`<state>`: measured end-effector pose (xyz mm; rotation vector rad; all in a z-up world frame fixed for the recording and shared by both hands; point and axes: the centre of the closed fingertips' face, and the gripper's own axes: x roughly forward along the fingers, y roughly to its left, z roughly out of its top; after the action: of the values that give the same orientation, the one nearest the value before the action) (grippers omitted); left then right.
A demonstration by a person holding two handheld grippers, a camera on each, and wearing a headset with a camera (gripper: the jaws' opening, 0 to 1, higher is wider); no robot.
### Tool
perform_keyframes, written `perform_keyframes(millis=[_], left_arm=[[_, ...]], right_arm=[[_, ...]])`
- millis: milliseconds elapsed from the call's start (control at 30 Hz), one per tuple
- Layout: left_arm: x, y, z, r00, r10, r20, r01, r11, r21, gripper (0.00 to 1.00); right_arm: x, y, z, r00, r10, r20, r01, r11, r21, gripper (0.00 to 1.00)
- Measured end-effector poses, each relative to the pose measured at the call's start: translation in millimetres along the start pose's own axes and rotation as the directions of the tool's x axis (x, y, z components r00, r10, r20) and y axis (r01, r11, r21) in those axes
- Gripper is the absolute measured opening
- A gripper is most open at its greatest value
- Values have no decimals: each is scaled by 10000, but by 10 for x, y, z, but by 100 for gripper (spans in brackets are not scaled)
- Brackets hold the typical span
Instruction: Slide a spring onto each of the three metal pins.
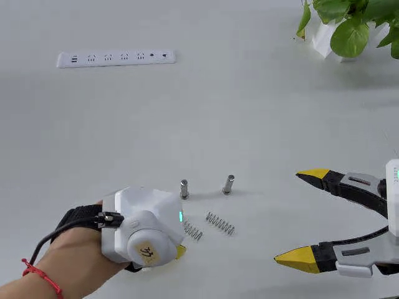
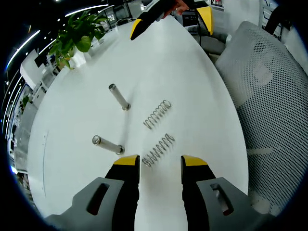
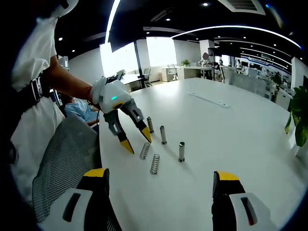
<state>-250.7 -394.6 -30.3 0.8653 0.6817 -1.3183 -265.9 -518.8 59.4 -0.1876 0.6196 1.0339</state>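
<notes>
L gripper (image 2: 160, 161): jaws part open, nothing held. Tips straddle near end of spring A (image 2: 158, 150); contact cannot be confirmed.
R gripper (image 1: 302, 215): jaws wide apart, empty, well clear of the parts, at right of table (image 1: 249, 112).
Springs: 2 loose, spring A and spring B (image 2: 157, 114), lying flat side by side, long axes approx parallel, running away from L gripper.
Pins: pin 1 (image 2: 108, 144) and pin 2 (image 2: 119, 96) upright, bare, near the springs.
Right gripper view: pin 3 (image 3: 149, 124) upright, just behind L gripper. Surface looks ribbed; cannot tell if a spring is on it.
</notes>
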Motion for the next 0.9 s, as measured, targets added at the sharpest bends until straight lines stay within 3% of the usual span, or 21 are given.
perform_keyframes(millis=[133,567,900], left_arm=[[15,-18,-42,9997,-21,-224,21,10000,-24,28],[-17,-103,-90,10000,-23,-41,17,9923,-1239,11],[-30,-111,-119,10000,-52,-62,43,9892,-1468,8]], right_arm=[[-2,-8,-25,10000,-16,31,16,10000,87,88],[-31,13,-48,10000,-91,2,91,9999,137,87],[-42,12,-57,9999,-119,-44,120,9998,145,86]])
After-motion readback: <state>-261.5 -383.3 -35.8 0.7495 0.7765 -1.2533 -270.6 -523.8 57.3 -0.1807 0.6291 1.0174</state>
